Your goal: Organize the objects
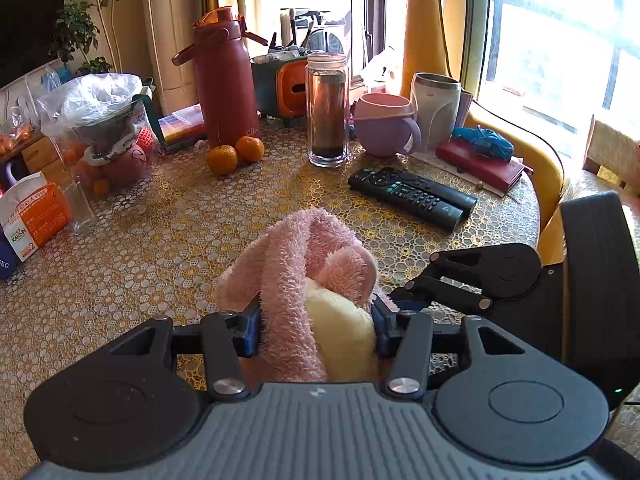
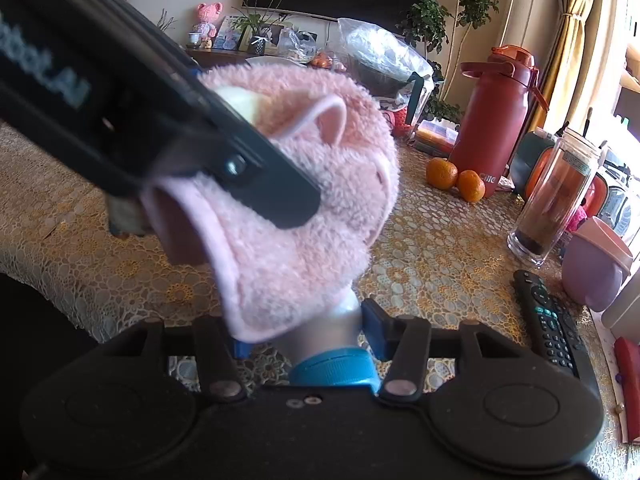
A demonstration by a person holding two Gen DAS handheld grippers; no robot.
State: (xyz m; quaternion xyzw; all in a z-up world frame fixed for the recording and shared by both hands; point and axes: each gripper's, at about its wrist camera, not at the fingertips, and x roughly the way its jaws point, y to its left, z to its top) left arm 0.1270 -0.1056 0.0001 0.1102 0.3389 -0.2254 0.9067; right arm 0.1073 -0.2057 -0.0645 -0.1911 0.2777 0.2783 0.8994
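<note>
The step in hand seems to be the handling of one soft thing with both tools together: a pink plush cover (image 1: 304, 264) is sitting over a bottle (image 2: 340, 332), and I judge that the person is either pulling the cover off or fitting it on. From these views alone I cannot tell which of the two.

The left gripper (image 1: 316, 326) is closing on the plush cover, with pink fur and a cream part pressed between its blue pads (image 1: 249, 330). The jaws are standing about half open, as wide as the bundle of plush between them.

The right gripper (image 2: 308, 338) is holding the bottle at its pale neck, just in front of the blue cap (image 2: 334, 372), which is lying closest to the tool body. Its jaws are narrow and seem to be touching the neck on both sides. The plush is hanging over the far end of the bottle, straight ahead of these fingers.

The next move is probably calling for the two tools to work along one line, while each is keeping a firm hold. The fur is soft, so it may be slipping easily.

Ahead of the left gripper, well apart, a black remote (image 1: 412, 194), a glass bottle (image 1: 327, 110), two oranges (image 1: 234, 154) and a red flask (image 1: 226, 80) are standing on the table (image 1: 160, 240).
</note>
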